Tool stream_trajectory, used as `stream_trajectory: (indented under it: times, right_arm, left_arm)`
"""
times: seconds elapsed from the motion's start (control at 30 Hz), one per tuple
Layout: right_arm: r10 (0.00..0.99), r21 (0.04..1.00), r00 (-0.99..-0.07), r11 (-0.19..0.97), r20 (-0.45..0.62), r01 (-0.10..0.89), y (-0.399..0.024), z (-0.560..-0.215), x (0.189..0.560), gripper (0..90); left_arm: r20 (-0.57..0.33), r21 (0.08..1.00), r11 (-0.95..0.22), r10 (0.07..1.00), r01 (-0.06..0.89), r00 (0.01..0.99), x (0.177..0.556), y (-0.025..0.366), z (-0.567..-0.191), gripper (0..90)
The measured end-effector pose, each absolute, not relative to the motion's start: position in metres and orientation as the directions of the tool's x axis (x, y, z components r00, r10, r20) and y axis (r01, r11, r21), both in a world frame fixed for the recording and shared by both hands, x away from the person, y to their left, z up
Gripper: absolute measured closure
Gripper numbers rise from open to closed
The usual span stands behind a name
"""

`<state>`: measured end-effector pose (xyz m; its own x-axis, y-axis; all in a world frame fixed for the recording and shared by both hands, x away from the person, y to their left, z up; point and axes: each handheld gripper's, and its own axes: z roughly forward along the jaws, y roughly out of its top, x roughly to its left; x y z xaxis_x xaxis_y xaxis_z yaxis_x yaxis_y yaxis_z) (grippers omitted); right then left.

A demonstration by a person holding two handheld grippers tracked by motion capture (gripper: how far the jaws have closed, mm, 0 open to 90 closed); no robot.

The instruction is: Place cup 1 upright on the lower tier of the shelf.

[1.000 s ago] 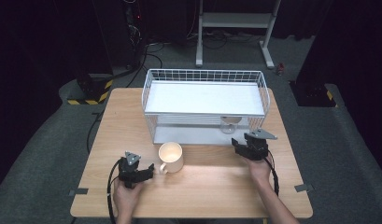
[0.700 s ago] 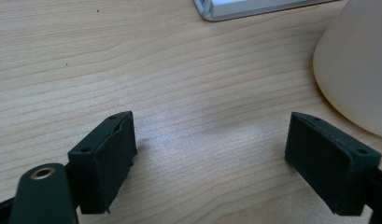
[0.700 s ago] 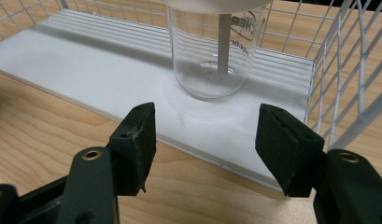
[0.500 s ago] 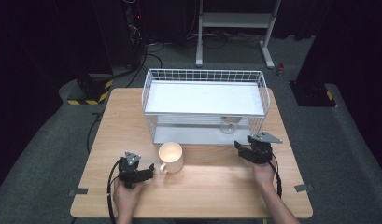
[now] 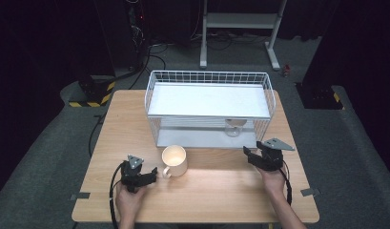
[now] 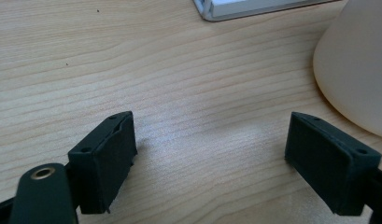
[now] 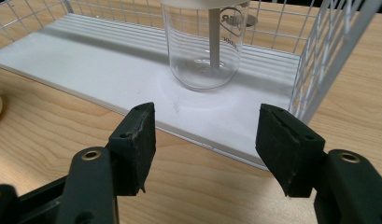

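- Right tool (image 7: pixel 205 140) jaws apart, empty, lined up on clear cup (image 7: pixel 203 44) on rack's (image 5: pixel 209 102) lower shelf
- Left tool (image 6: pixel 212 154) jaws apart beside mug (image 5: pixel 174 160) on surface (image 5: pixel 216 191)
- Next: likely reach forward, close on cup

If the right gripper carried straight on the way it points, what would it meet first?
Probably the clear glass on the rack's lower shelf; the right gripper, jaws open, aims straight at it.

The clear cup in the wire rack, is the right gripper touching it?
Apart. The right gripper view shows the open right gripper on the table side, white shelf between it and the clear cup.
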<state>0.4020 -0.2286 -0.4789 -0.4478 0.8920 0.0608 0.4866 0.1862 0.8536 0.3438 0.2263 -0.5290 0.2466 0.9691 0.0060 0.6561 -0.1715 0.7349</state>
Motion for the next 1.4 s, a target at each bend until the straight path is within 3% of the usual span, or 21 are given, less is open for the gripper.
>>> stream_trajectory:
  times: [1.4]
  right_arm:
    - [0.900, 0.868, -0.423, 0.122, 0.108, 0.481, -0.254, -0.479, 0.370, 37.7]
  left_arm:
    - [0.006, 0.735, -0.172, 0.969, 0.656, 0.247, 0.344, 0.226, -0.529, 16.6]
